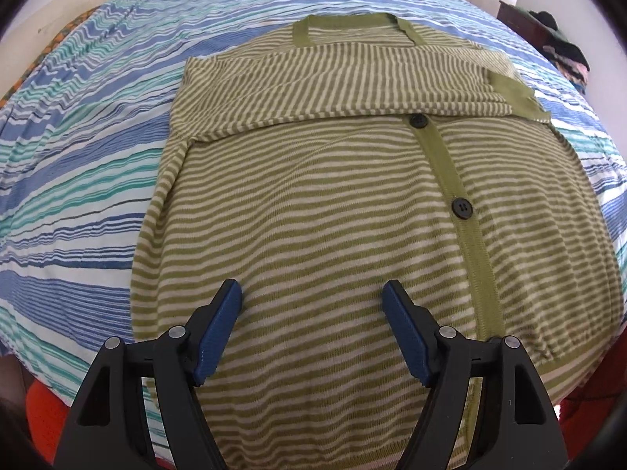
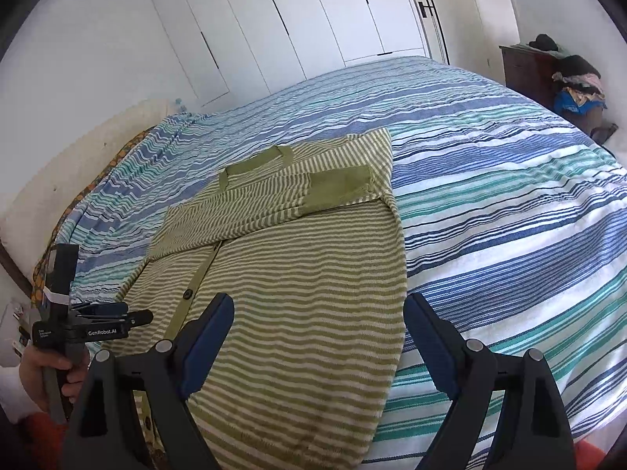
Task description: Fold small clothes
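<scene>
A green and cream striped cardigan (image 1: 313,203) with black buttons lies flat on the striped bed, both sleeves folded across its chest. It also shows in the right wrist view (image 2: 305,282). My left gripper (image 1: 313,293) is open and empty, hovering over the cardigan's lower part, left of the button band (image 1: 458,211). My right gripper (image 2: 319,309) is open and empty over the cardigan's lower right part, its right finger beyond the garment's right edge. The left gripper (image 2: 117,319) appears at the left of the right wrist view, held by a hand.
The bed (image 1: 78,156) has a blue, teal and white striped cover (image 2: 509,215). A dark dresser with a pile of clothes (image 2: 576,78) stands at the far right. White wardrobe doors (image 2: 294,19) are behind the bed. A pillow edge (image 2: 58,180) lies at left.
</scene>
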Available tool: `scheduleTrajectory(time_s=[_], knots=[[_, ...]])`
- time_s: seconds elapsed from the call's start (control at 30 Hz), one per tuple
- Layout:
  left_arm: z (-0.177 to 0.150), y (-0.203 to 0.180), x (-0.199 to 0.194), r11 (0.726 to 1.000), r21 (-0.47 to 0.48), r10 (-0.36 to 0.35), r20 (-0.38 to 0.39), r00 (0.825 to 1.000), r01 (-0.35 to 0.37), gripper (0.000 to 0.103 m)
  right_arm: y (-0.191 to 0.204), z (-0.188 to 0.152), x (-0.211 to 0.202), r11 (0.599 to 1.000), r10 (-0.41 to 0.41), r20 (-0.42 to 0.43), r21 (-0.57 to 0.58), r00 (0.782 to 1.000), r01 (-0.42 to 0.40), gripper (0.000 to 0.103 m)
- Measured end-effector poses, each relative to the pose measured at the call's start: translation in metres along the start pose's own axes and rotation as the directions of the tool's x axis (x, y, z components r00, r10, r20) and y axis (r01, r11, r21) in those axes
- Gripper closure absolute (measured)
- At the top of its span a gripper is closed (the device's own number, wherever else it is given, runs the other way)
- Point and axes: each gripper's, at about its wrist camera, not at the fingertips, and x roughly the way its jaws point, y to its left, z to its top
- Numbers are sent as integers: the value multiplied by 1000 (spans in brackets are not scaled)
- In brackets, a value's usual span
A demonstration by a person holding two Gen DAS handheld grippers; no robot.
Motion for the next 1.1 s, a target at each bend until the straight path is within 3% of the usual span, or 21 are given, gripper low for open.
scheduleTrajectory(time_s=[0.13,0.23,0.3,0.53,0.8,1.1], knots=[[-23,-5,-9,999,33,-7,29,1000,6,23,34,-14,15,987,48,-80,-152,996,-60,11],[-39,0,-14,998,62,-22,29,999,20,18,35,-31,40,988,46,-218,-132,975,-76,11],[-50,7,-18,997,71,-32,20,999,30,16,26,-40,52,993,6,-278,-115,961,-39,11],[-89,30,-32,997,61,-56,8,998,55,14,-20,-35,30,992,-112,-223,37,968,124,12],[-93,39,-46,998,53,-44,49,998,41,14,-29,-35,-2,981,-138,-134,117,981,154,12],[-92,48,-43,1000,17,-18,41,999,17,14,-22,-37,7,976,-173,-157,103,972,190,12]])
